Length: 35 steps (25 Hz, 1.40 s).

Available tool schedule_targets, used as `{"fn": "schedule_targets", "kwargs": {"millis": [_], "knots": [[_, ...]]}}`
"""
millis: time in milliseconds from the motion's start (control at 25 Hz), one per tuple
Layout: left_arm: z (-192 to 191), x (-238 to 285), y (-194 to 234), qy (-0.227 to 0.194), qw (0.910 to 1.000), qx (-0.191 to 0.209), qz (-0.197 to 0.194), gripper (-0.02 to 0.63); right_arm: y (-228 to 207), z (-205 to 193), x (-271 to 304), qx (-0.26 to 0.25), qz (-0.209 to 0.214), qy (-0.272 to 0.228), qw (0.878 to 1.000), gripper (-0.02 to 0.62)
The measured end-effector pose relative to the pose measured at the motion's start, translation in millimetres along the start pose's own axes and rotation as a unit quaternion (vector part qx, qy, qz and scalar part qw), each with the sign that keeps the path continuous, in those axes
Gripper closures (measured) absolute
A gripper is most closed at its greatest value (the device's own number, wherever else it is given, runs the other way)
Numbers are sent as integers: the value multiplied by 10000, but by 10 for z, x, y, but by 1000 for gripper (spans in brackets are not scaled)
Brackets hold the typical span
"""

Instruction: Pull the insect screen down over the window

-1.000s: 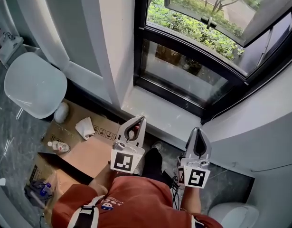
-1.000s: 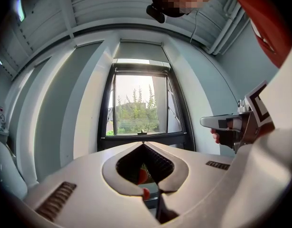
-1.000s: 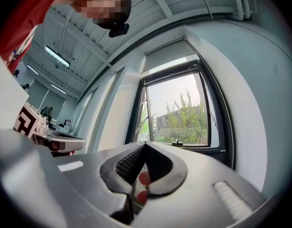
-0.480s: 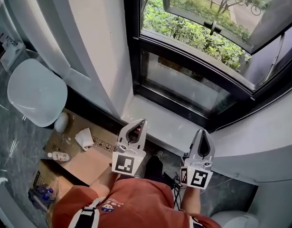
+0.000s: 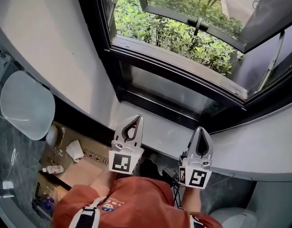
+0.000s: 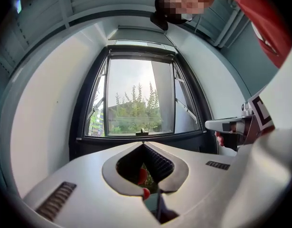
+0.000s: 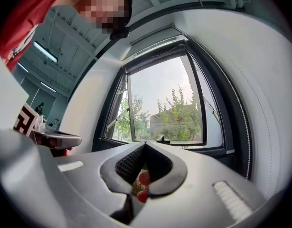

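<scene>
No mesh across the window [image 6: 136,99] yet: glass, sky and trees plain through the opening in the left gripper view. Insect screen itself not to be made out, probably rolled into the pale bar [image 6: 141,43] at the frame's twelve o'clock edge; no pull tab visible from here.

Step in hand, judging by this: closing in on the window. To do it well, finish the approach square to the frame, then lift both grippers toward that twelve o'clock edge and part the jaws before reaching, not after. Look for the pull rail first. Take it evenly, one grip either side of centre, and draw straight toward six o'clock so the mesh does not skew in its side tracks. Stop at the sill [image 5: 160,127]. Expect no clash with the sash [image 5: 198,13], swung outward at one o'clock in the head view.

Left gripper [image 5: 135,118] at seven o'clock below the window, right gripper [image 5: 201,130] at five o'clock, side by side and well apart. Both aimed at the glass, roughly level, the right tipped slightly upward. Both with jaws pressed together, nothing between them. Held low, close to the red-shirted torso [image 5: 131,198].
</scene>
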<state>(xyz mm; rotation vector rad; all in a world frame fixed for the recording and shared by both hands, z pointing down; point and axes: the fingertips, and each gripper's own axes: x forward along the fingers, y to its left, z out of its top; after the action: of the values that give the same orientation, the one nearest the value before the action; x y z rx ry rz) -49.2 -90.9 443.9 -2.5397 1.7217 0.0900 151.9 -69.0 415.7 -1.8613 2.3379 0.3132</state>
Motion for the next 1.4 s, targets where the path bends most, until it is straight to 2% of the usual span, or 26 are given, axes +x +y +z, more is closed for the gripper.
{"fn": "schedule_targets", "kwargs": {"millis": [320,600,760,960,1400], "knots": [[156,773,-199,-152,9997,174,-107,601,-634,-95,386,99,-236,-172,9995,586],[198,1093,-249,-221,9994,176,-212,600,-883,-113,528,110,-449,-240,9986,586],[161,1214,-244,-285,9987,81,-407,600,-919,-147,568,49,-583,-140,9982,586],[231,1404,-128,-418,9966,-232,-665,600,-842,-73,705,-126,-737,-150,9971,586],[340,1508,144,-606,9948,-129,-811,600,-701,21,931,-283,-854,-237,9957,586]]}}
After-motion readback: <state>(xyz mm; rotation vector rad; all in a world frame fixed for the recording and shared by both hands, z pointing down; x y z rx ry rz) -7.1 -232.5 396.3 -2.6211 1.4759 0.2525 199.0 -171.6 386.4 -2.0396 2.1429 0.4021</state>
